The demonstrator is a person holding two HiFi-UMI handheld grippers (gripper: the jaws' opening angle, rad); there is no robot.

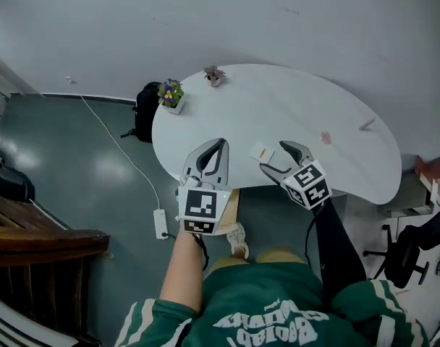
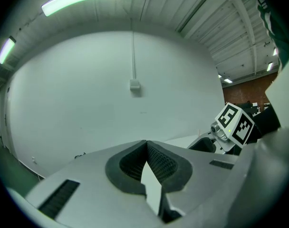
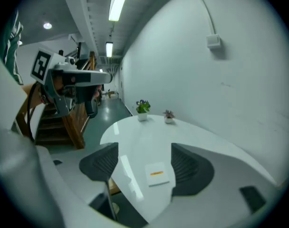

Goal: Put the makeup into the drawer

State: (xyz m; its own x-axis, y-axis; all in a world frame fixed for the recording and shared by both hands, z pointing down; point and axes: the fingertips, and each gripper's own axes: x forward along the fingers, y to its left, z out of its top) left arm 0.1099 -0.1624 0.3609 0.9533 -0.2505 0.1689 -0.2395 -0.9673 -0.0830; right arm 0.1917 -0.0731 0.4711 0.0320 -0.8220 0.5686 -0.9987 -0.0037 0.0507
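Note:
A small flat white box with an orange stripe point(image 1: 260, 151) lies near the front edge of the white rounded table point(image 1: 278, 103). In the right gripper view the box point(image 3: 157, 174) shows ahead between the jaws, untouched. My right gripper point(image 1: 272, 156) point(image 3: 144, 156) is open just right of the box. Over the table's front edge, left of the box, my left gripper point(image 1: 220, 144) point(image 2: 147, 145) is shut with its tips together and nothing in them. A small pink item point(image 1: 326, 136) and a thin stick-like item point(image 1: 367, 124) lie farther right on the table.
Two small potted plants point(image 1: 171, 94) point(image 1: 213, 75) stand at the table's far left edge. A wooden piece point(image 1: 232, 204) shows under the front edge. A black bag point(image 1: 144, 110), a cable and a power strip point(image 1: 161, 223) are on the floor at left, with wooden stairs point(image 1: 39, 241) beyond.

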